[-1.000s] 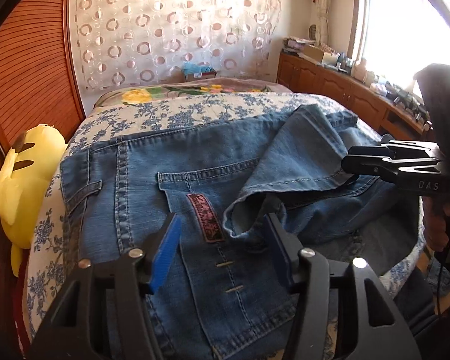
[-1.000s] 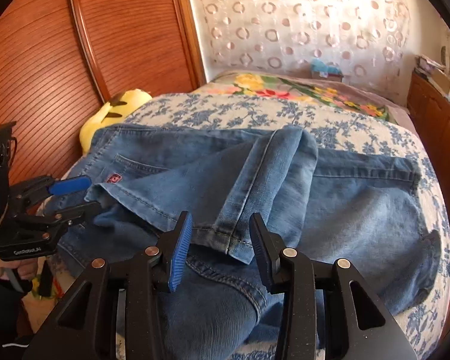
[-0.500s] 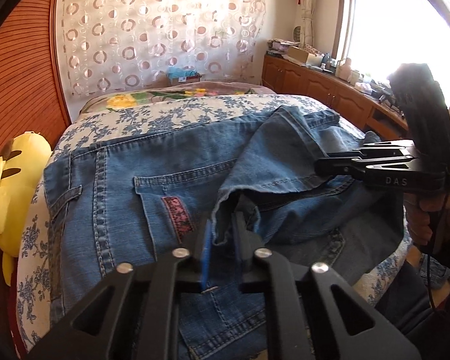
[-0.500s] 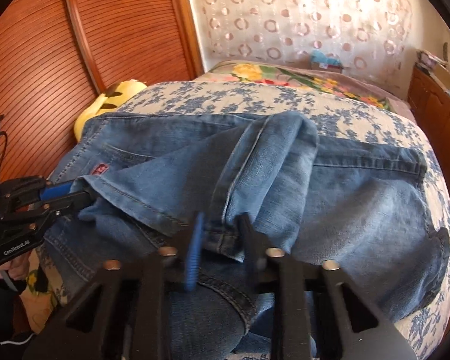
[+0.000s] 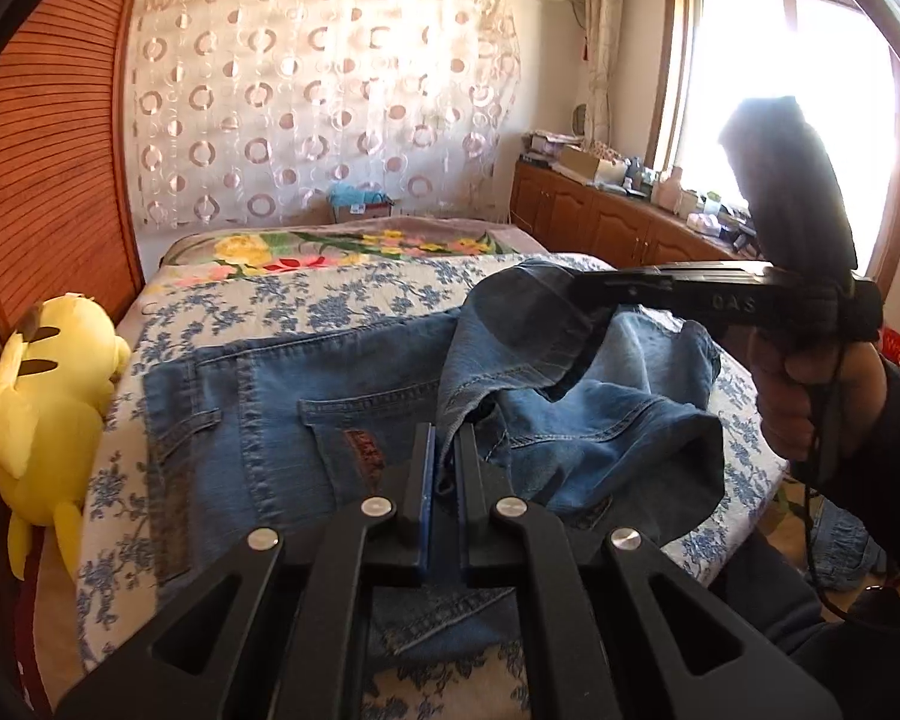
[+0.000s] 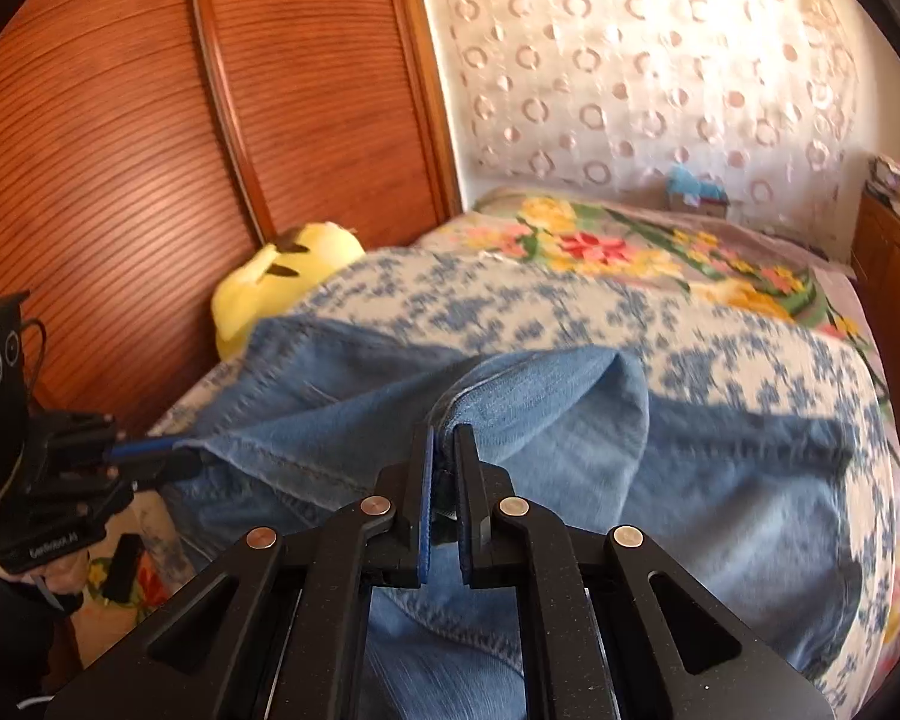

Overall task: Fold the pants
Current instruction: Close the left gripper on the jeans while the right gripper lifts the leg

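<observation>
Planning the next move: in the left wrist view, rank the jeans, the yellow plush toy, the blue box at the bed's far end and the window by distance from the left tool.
1. Jeans: clamped in the left tool.
2. Yellow plush toy: left bed edge.
3. Blue box: beyond the bed, centre.
4. Window: far right; too close to call against the box.

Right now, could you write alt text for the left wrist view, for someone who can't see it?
A black two-finger tool is shut on a hem of faded blue denim jeans spread over a blue-flowered bedspread. On the right, a hand holds a second black tool, lifting another part of the jeans. A yellow plush toy lies at the left.
</observation>
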Tool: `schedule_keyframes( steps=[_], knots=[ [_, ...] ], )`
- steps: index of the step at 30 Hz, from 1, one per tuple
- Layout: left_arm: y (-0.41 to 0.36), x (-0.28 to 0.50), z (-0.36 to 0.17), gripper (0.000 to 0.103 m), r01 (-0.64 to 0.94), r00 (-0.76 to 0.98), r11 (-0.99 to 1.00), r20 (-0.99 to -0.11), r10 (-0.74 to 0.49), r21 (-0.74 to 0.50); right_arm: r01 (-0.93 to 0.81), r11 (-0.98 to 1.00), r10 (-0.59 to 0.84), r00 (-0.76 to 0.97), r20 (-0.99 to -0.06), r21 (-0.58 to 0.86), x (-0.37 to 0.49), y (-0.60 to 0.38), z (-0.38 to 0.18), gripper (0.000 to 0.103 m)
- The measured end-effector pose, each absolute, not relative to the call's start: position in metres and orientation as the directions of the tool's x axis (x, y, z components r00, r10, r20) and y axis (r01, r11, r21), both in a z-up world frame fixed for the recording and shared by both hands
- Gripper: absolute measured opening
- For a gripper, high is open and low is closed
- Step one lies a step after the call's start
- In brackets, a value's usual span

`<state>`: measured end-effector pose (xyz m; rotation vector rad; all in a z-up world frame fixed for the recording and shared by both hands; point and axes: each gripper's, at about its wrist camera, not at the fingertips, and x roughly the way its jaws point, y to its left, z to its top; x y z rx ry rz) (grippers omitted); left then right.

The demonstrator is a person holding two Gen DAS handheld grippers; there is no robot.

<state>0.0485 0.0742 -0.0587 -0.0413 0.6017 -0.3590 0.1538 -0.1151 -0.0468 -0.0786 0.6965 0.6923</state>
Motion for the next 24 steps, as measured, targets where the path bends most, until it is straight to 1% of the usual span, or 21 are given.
schedule_keyframes(
  steps=[5, 10, 17, 24],
  knots=[
    [0.099, 0.028, -0.06, 0.002, 0.271, 0.784, 0.949, -0.534, -0.315, -0.161, -0.664, 0.73, 0.615, 0.536, -0.579, 0.161, 0.155, -0.083, -0.024, 0.003],
    [0.129, 0.02, -0.068, 0.002, 0.208, 0.793, 0.963, -0.546, -0.27, -0.174, -0.72, 0.68, 0.652, 0.507, -0.564, 0.138, 0.156, -0.038, -0.011, 0.003],
    [0.155, 0.01, -0.084, 0.002, 0.145, 0.788, 0.97, -0.57, -0.233, -0.196, -0.756, 0.637, 0.674, 0.452, -0.584, 0.15, 0.169, 0.022, -0.017, 0.003],
    [0.161, 0.009, -0.098, 0.002, 0.127, 0.768, 0.971, -0.6, -0.225, -0.203, -0.783, 0.613, 0.657, 0.428, -0.621, 0.108, 0.18, 0.072, -0.024, 0.003]
  ],
)
